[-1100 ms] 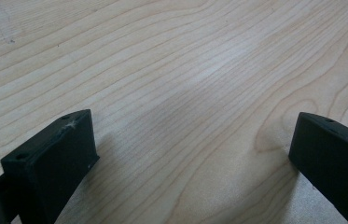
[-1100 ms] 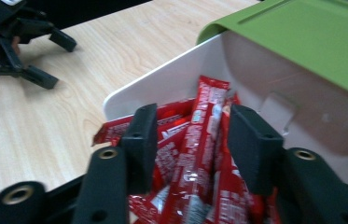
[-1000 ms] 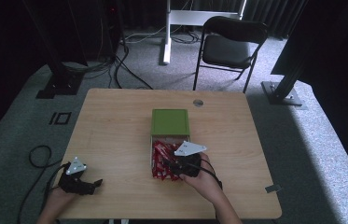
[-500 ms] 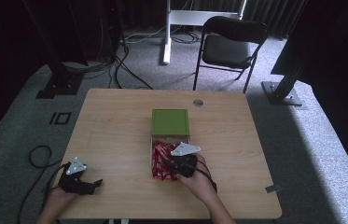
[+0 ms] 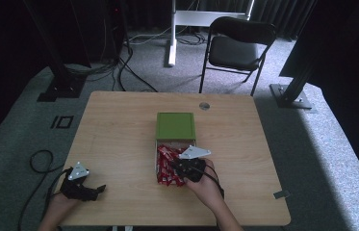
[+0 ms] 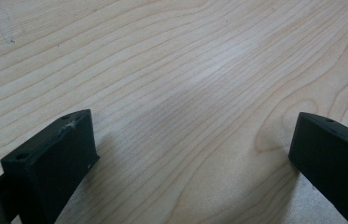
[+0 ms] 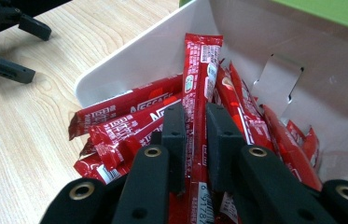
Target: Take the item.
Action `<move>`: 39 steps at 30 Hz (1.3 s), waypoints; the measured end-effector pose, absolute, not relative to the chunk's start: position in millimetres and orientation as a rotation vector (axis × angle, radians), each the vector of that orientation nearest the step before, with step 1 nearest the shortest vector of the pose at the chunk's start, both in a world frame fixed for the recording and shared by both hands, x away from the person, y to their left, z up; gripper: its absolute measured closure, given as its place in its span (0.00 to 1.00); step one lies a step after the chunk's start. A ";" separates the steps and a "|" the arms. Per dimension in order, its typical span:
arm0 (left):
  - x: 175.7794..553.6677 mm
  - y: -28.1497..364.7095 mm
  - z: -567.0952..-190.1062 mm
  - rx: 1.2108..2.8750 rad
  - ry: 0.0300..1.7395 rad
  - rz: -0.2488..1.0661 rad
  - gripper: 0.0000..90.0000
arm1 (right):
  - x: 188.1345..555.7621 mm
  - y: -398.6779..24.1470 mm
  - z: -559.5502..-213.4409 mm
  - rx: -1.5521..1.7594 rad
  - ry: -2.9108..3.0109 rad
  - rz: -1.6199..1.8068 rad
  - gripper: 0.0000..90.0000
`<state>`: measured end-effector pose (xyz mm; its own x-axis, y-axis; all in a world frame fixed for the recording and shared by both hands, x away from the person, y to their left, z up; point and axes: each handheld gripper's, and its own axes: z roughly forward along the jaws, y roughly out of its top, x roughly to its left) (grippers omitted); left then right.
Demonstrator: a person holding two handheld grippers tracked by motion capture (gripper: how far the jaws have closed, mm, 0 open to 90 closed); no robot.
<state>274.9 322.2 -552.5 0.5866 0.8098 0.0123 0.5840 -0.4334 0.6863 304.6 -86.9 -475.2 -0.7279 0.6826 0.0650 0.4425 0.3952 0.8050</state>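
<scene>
I have the wooden table (image 5: 119,125) across the middle of the high view, with a black chair (image 5: 237,48) on the carpet at the upper centre. At the table's centre sits the white box (image 5: 157,161), its green lid (image 5: 175,126) thrown open toward the top of the frame, and a heap of red stick packets (image 5: 165,168) lies inside it. My right gripper (image 5: 179,168) is in the box, just below centre. In the right gripper view its jaws have just been closing and now pinch one red stick packet (image 7: 198,79), which runs up between the pads toward the top centre, over the others. My left gripper (image 5: 95,188) rests at the lower left of the high view, well apart from the box; in the left gripper view its jaws stand wide over bare wood, nothing between them.
</scene>
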 end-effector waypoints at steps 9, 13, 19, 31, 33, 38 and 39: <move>274.8 322.0 -552.6 2.170 1.103 0.454 0.02 | 298.7 -92.8 -460.2 0.974 2.356 1.296 0.88; 274.8 322.0 -552.5 2.172 1.102 0.454 0.02 | 295.4 -95.4 -453.8 0.964 2.347 1.309 0.89; 274.8 322.1 -552.5 2.173 1.102 0.454 0.02 | 291.1 -98.1 -444.1 0.943 2.338 1.328 0.89; 274.9 322.1 -552.5 2.172 1.102 0.454 0.02 | 295.0 -114.2 -423.8 0.993 2.213 1.376 0.89; 274.9 322.1 -552.5 2.172 1.102 0.454 0.02 | 296.1 -117.9 -421.7 1.008 2.177 1.373 0.89; 274.8 322.1 -552.5 2.172 1.102 0.454 0.02 | 300.4 -128.2 -418.4 1.055 2.093 1.378 0.89; 274.9 322.1 -552.5 2.172 1.102 0.454 0.02 | 301.7 -130.4 -418.1 1.065 2.084 1.375 0.89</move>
<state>274.9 322.1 -552.5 0.5866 0.8098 0.0128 0.5841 -0.4339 0.6860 301.7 -130.4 -418.1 -0.6159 0.7854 0.0615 0.3655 0.2158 0.9054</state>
